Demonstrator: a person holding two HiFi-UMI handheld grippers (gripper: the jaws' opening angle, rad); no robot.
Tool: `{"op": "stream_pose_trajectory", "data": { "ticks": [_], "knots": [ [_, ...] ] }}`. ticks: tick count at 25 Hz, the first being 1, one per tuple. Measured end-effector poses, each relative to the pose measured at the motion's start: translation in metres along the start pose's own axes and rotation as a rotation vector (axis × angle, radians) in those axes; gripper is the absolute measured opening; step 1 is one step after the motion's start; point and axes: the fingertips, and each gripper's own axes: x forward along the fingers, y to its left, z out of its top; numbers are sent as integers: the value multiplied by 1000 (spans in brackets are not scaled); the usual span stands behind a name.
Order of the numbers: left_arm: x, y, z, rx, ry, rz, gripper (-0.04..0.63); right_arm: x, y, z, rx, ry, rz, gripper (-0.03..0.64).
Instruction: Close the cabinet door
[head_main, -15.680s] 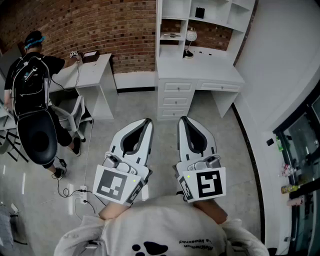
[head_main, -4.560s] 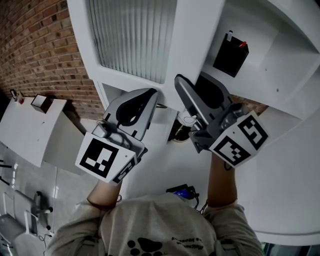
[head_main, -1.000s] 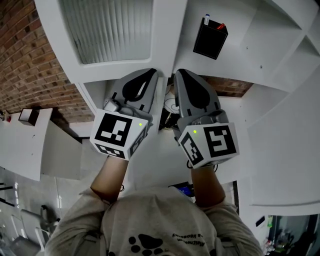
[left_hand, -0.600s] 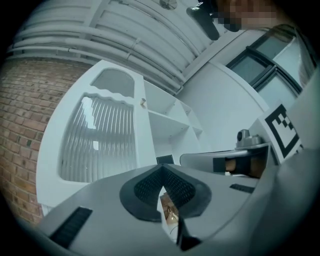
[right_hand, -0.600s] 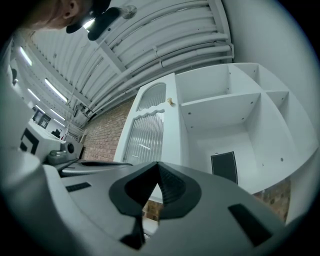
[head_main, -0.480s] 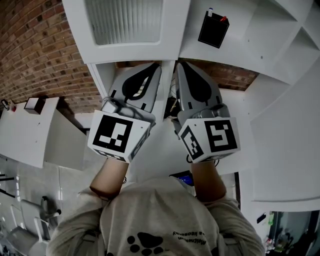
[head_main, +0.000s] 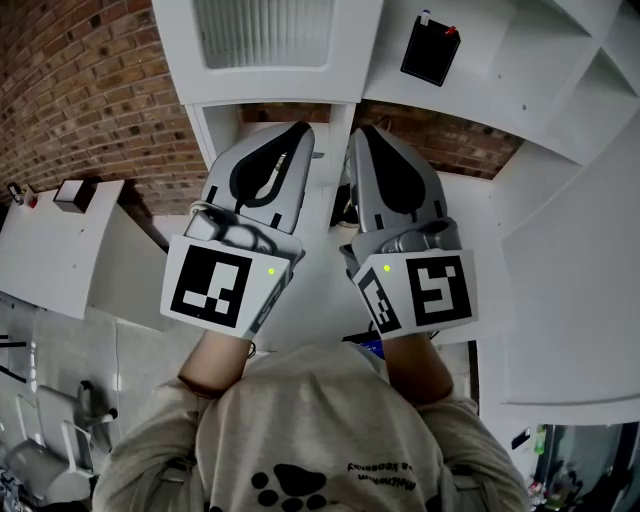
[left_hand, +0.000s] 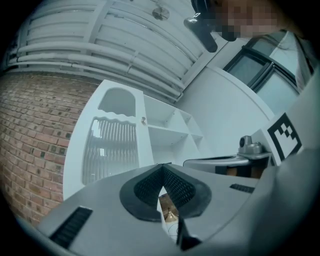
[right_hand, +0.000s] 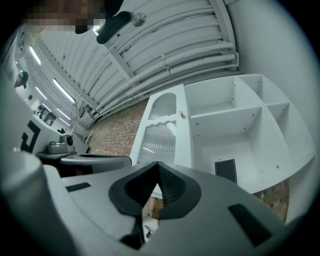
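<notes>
A person in a gray shirt holds two grippers up in front of a tall white cabinet. In the head view the left gripper is in the middle of the frame, a bit to the left. The right gripper is just beside it on the right, and the two do not touch. Each one has a marker cube at its back end (the black and white squares are easy to see). The left gripper's jaws are pressed together at the tips, with nothing caught between them. The right gripper's jaws are squeezed tight too, and they are also empty. The cabinet door is at the top of the frame, a little left of the middle. It is white with a window of ribbed glass. It lies flat in line with the open shelves next to it, so it looks shut. Both gripper tips point up toward the bottom edge of the door, but they are apart from it. A small knob sits on the door's edge by the shelves. A black box stands in the shelf at the upper right. A brick wall fills the left side.
</notes>
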Motion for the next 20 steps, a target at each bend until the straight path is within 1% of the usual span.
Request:
{"op": "stream_pose_trajectory", "data": {
  "ticks": [4,7,10,12,16,20],
  "knots": [
    [-12,-5,3,-8,-53,13,8,-12,6,3,0,-16,8,18],
    [-21,-3,-5,-21,-27,35,8,-18,10,6,-10,-25,18,18],
    [-28,-4,-4,-20,-35,46,8,-24,13,6,-8,-27,25,18],
    [-32,-6,-4,-13,-37,50,8,-30,16,5,13,-30,31,18],
    [-39,-16,-4,-9,-42,50,8,-41,21,6,47,-37,45,18],
    [-42,-25,-11,-5,-21,31,8,-49,20,8,28,-54,34,18]
  ]
}}
